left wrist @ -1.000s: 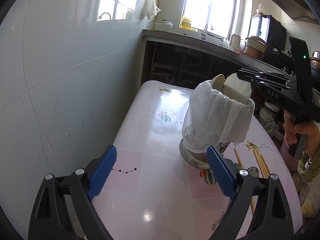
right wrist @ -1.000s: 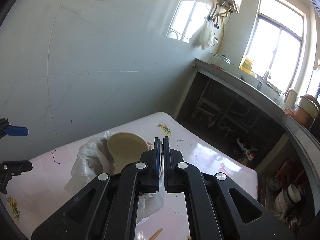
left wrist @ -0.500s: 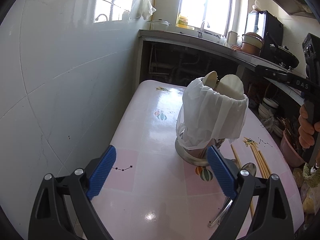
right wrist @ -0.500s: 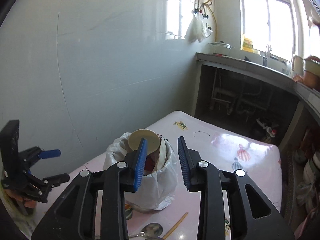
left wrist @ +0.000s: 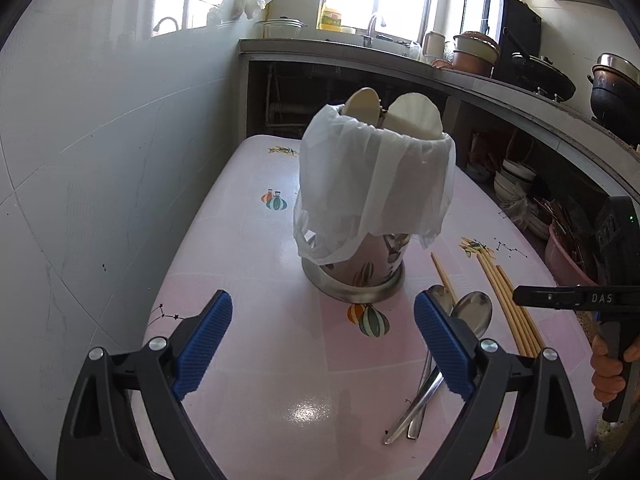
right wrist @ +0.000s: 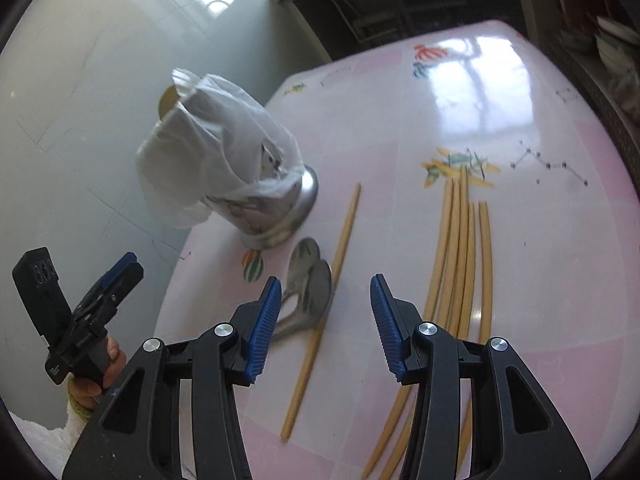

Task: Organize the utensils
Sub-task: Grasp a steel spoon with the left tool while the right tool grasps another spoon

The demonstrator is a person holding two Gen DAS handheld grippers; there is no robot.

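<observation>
A steel utensil holder (left wrist: pixel 360 272) lined with a white plastic bag (left wrist: pixel 376 184) stands mid-table, with two pale spoon heads (left wrist: pixel 416 120) sticking out; it also shows in the right wrist view (right wrist: pixel 276 208). Two metal spoons (right wrist: pixel 308 284) lie beside it, also in the left wrist view (left wrist: pixel 460 332). One loose chopstick (right wrist: pixel 324 304) and a bunch of several chopsticks (right wrist: pixel 460 248) lie on the pink table (right wrist: pixel 500 120). My left gripper (left wrist: pixel 324 344) is open and empty in front of the holder. My right gripper (right wrist: pixel 324 320) is open and empty above the spoons and loose chopstick.
A white tiled wall (left wrist: pixel 100 140) runs along the table's left side. A counter (left wrist: pixel 400 64) with a sink, pots and a bottle stands behind. Bowls and a pink basin (left wrist: pixel 568 256) sit under the counter to the right.
My right gripper opened, let go of the pale spoon in the holder, and swung down over the spoons and chopsticks. My left gripper tilted slightly.
</observation>
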